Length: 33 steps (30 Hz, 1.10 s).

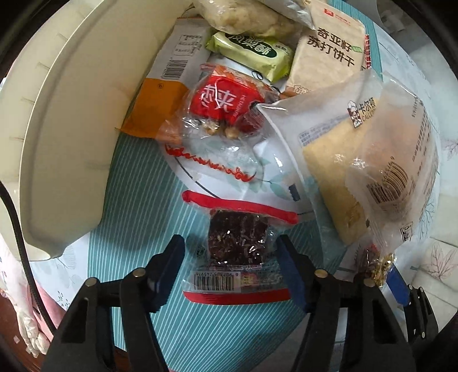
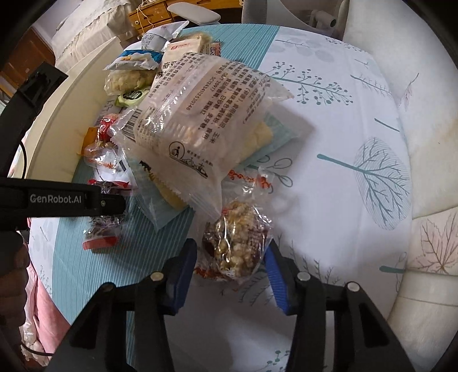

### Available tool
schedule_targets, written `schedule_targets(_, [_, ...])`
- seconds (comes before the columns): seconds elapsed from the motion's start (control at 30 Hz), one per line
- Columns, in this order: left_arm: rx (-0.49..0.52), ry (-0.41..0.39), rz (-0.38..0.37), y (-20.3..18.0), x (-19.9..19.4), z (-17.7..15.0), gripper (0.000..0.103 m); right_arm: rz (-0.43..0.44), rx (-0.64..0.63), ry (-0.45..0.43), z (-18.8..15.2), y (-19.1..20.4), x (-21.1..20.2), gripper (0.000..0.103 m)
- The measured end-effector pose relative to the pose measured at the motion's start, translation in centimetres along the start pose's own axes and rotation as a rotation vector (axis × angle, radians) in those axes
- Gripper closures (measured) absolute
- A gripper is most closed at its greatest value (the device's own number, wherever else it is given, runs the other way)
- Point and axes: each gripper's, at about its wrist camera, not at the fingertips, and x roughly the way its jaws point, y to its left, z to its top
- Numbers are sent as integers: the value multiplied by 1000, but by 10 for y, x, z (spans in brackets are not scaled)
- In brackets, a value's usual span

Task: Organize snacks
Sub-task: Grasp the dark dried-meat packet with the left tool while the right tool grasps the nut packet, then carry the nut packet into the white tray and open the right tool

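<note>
Striped teal tablecloth (image 1: 137, 183); left gripper (image 1: 230, 269) low, fingers apart flanking dark snack packet (image 1: 237, 240); right gripper (image 2: 230, 274) likewise, fingers apart around puffed-grain packet (image 2: 237, 251).

tablecloth (image 2: 337, 160) fills centre and right of the right wrist frame: white, printed with teal trees and leaves, a teal striped panel (image 2: 86, 266) lower left. wooden furniture (image 2: 148, 17) at top centre, a grey chair (image 2: 197, 14) just beside it. a pale cloth-draped piece (image 2: 86, 31) sits upper left. soft, even daylight.
</note>
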Motion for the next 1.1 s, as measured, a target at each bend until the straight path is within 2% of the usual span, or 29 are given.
schedule_targets(0.03, [1,-2,2,0,0,0,41,1,-4,1,1,-2,1,58])
schedule_targets(0.07, [5,-5,1,1,1,0,54,3,-8,4,1,-2,-1,59])
schedule_targets(0.1, [9,-4,-7,-1,0,0,57,1,-11,5,1,-5,-3,62])
schedule_targets(0.43, [0,53,23,5,-8,-16,58,3,25,107,-15,-8,-9,62])
schedule_targets(0.63, [15,84,-17,15,-21,-38,58,19,84,231,-34,-7,-10,63])
schedule_targets(0.67, [22,87,-23,16,-25,-42,58,37,109,256,-39,-7,-10,64])
schedule_targets(0.7, [29,86,-29,16,-28,-46,58,46,126,271,-42,-8,-11,69])
schedule_targets(0.87, [79,61,-61,19,-57,-59,58,78,183,305,-51,-6,-22,69])
schedule_targets(1.0, [137,11,-98,17,-90,-62,58,81,228,311,-54,-2,-31,69])
schedule_targets(1.1, [180,-33,-137,30,-115,-65,58,86,258,298,-48,15,-42,69])
